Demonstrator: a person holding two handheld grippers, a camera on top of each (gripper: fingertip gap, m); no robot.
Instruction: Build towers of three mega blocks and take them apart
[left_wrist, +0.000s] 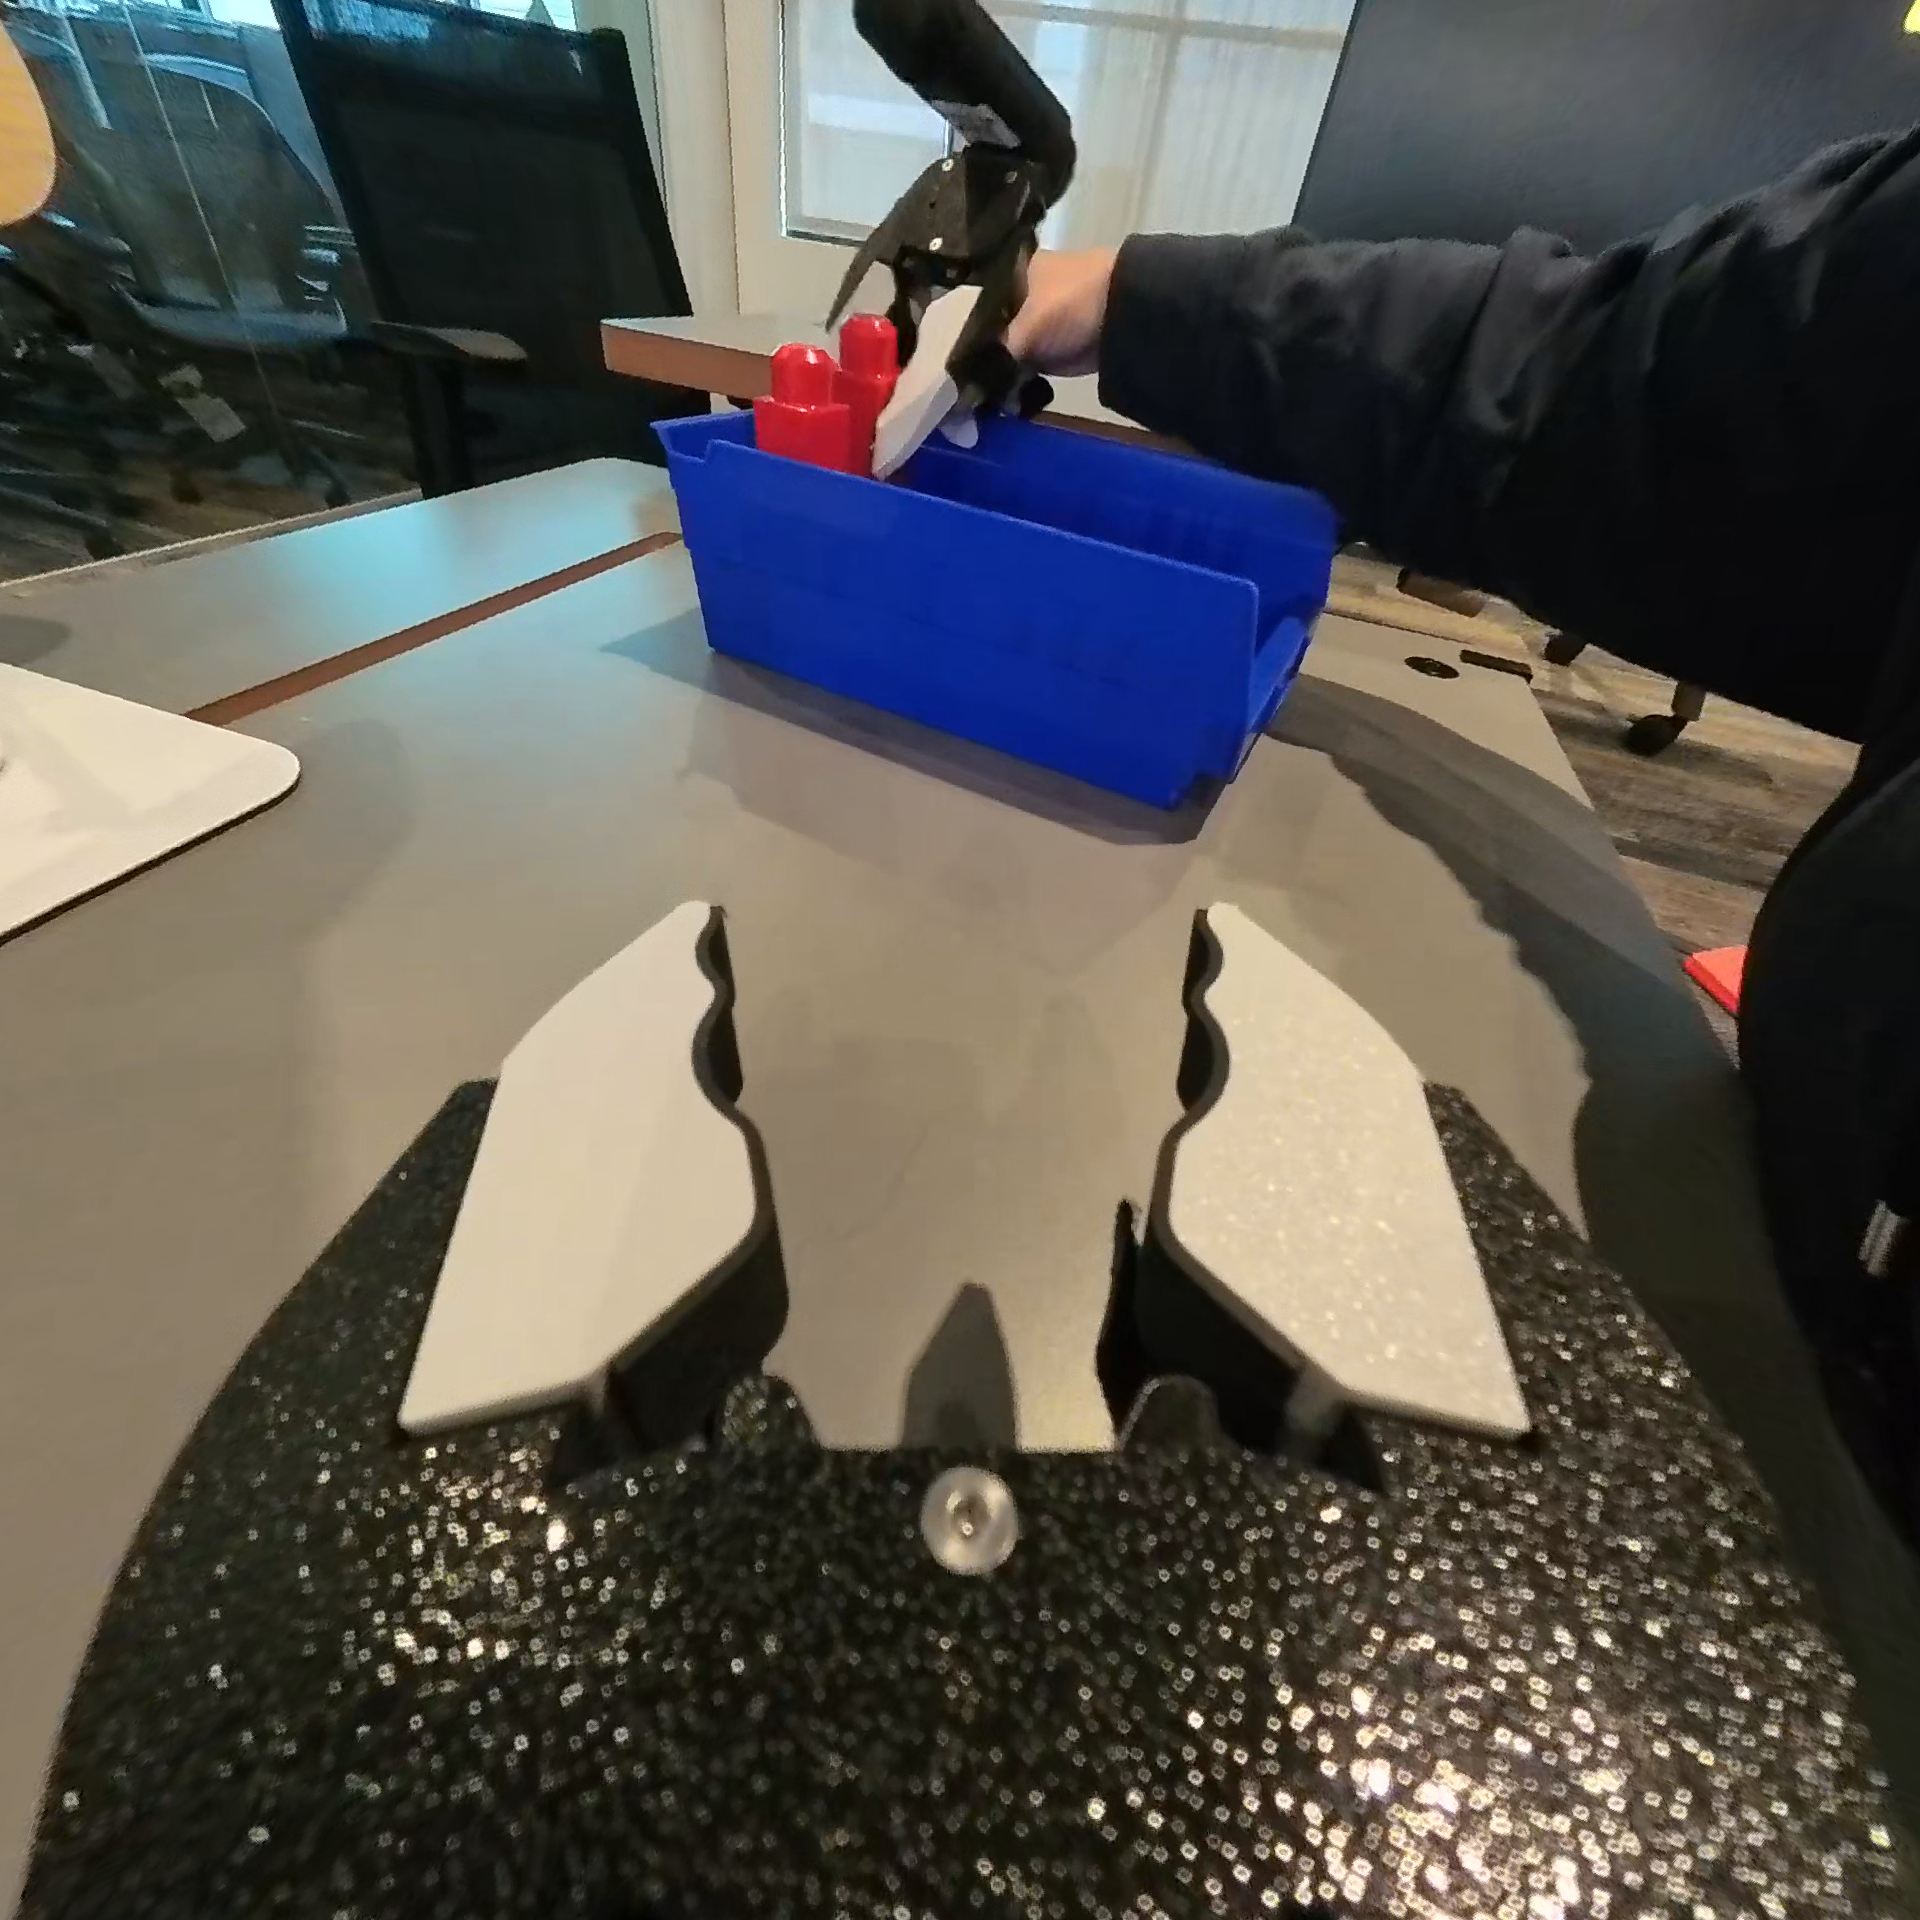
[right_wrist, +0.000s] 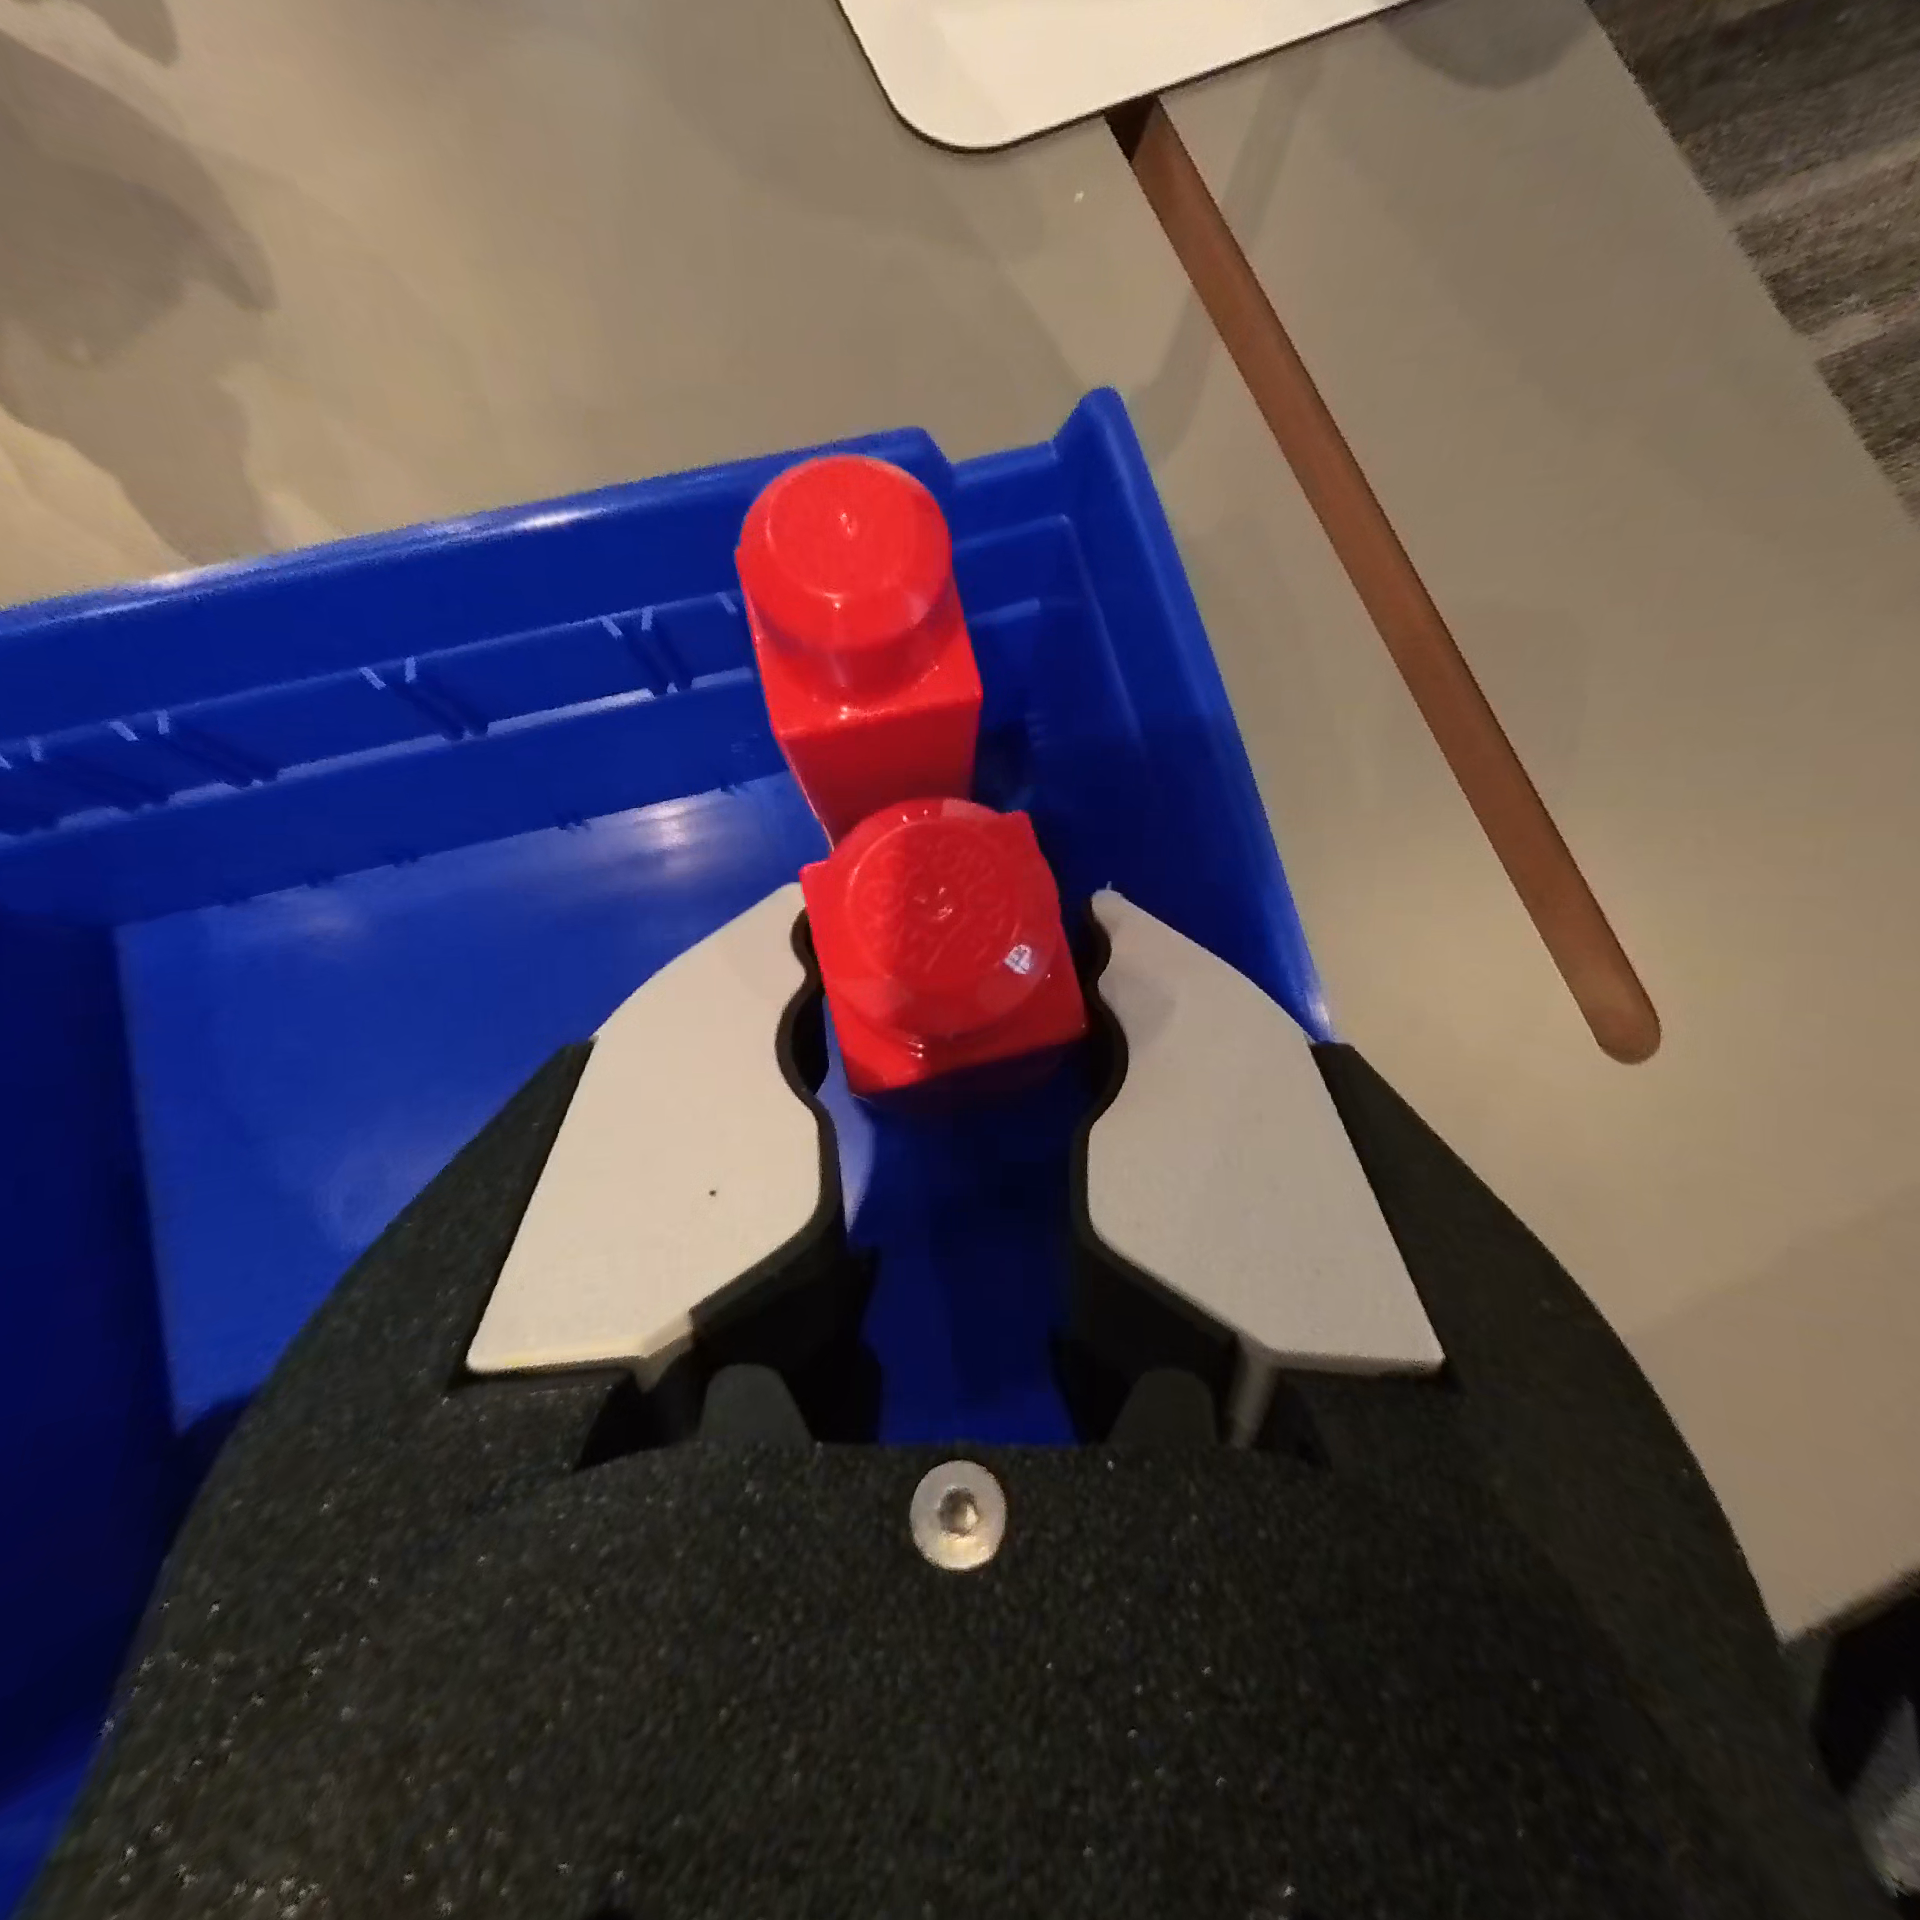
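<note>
Now | right gripper (right_wrist: 945, 997) pinching red block (right_wrist: 940, 951) in blue bin (right_wrist: 416, 727) | left gripper (left_wrist: 961, 997) spread

We see two red mega blocks, glossy plastic, each with a square body and one round stud on top. The nearer red block (right_wrist: 940, 951) stands upright between the two grey fingers of the right tongs (right_wrist: 945, 935), its stud facing the right wrist view. The farther red block (right_wrist: 862, 623) stands just beyond it, also upright; we cannot tell whether they touch. Both sit at one end of the blue bin (right_wrist: 416, 727), rising above its rim (left_wrist: 821, 410).
</note>
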